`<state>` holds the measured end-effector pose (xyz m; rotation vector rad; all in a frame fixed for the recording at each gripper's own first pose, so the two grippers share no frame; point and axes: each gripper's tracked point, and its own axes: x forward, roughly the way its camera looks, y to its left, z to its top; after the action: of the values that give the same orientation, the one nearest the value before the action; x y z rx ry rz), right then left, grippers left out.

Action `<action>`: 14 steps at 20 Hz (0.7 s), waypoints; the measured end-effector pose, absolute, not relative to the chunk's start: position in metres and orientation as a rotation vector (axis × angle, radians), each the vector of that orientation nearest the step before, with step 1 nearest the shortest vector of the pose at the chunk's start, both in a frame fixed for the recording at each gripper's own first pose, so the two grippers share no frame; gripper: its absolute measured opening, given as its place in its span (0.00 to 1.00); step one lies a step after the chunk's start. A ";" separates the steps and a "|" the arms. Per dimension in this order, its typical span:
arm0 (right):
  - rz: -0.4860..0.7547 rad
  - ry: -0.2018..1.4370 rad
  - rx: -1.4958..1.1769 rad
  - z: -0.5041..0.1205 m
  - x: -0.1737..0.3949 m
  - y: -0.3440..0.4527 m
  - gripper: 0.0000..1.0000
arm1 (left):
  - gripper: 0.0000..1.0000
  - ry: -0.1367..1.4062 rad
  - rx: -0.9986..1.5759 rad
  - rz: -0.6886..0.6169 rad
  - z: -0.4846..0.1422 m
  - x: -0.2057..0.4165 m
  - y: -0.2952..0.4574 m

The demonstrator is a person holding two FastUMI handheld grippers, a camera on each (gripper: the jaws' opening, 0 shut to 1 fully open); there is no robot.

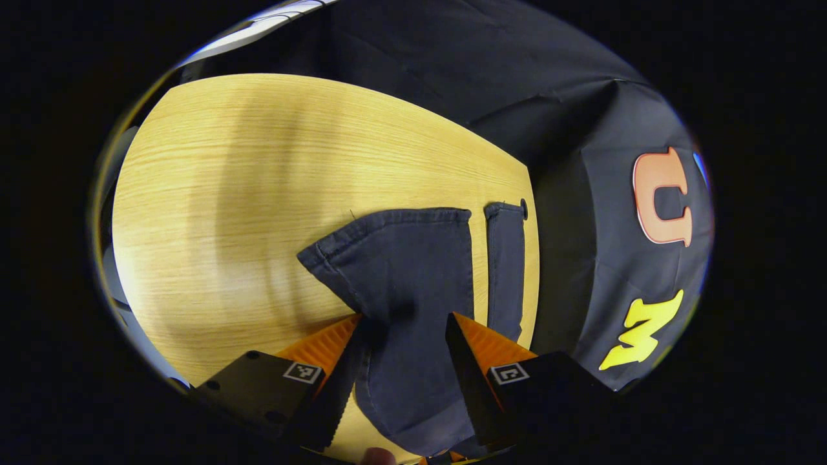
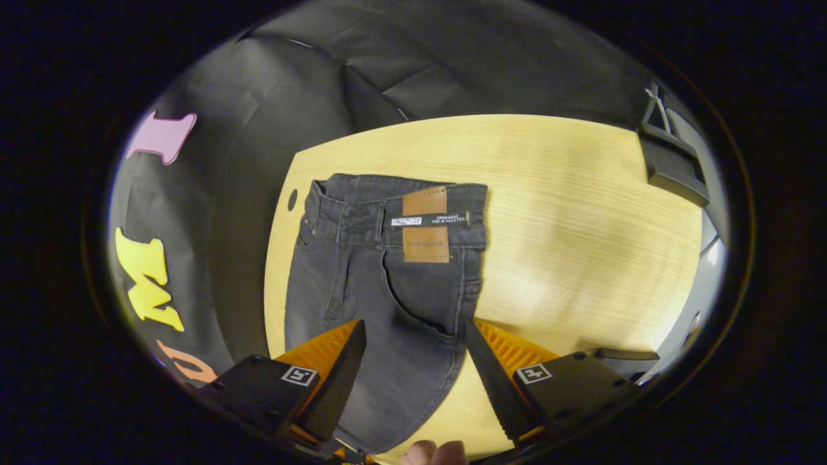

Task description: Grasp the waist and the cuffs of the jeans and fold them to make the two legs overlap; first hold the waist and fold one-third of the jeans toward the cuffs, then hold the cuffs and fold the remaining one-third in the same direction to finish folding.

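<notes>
Left tongs (image 1: 404,326) open astride jeans (image 1: 413,271); right tongs (image 2: 413,332) likewise.

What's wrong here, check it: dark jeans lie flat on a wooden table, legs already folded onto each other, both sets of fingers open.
One error: the legs are not yet overlapped. The left gripper view shows the two cuffs side by side with bare table between them. The jeans do lie flat, and both the left gripper and right gripper have open fingers.

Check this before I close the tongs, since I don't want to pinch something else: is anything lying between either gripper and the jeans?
Nothing visible does. The left gripper has the cuffs directly between its open tongs, and the right gripper straddles the jeans below the waist. Around them lies bare table.
</notes>
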<state>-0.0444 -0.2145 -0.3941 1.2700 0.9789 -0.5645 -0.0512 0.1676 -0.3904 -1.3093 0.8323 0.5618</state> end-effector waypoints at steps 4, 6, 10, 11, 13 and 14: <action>-0.580 1.018 1.244 -0.396 -0.033 -0.214 0.95 | 0.71 0.856 -1.261 0.561 -0.395 -0.035 0.162; -0.603 1.052 1.237 -0.396 -0.035 -0.217 0.92 | 0.62 0.868 -1.233 0.550 -0.397 -0.029 0.160; -0.701 1.152 1.208 -0.408 -0.050 -0.229 0.62 | 0.36 0.882 -1.253 0.589 -0.408 -0.029 0.161; -0.719 1.158 1.213 -0.410 -0.053 -0.231 0.48 | 0.14 0.881 -1.266 0.593 -0.408 -0.031 0.159; -0.724 1.144 1.275 -0.412 -0.062 -0.232 0.14 | 0.09 0.867 -1.290 0.592 -0.405 -0.033 0.158; -0.731 1.134 1.304 -0.412 -0.065 -0.234 0.11 | 0.06 0.867 -1.291 0.599 -0.403 -0.035 0.159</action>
<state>-0.0649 -0.2335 -0.4120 1.3045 1.1336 -0.7315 -0.0352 0.1591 -0.4028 -1.2915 0.8670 0.5989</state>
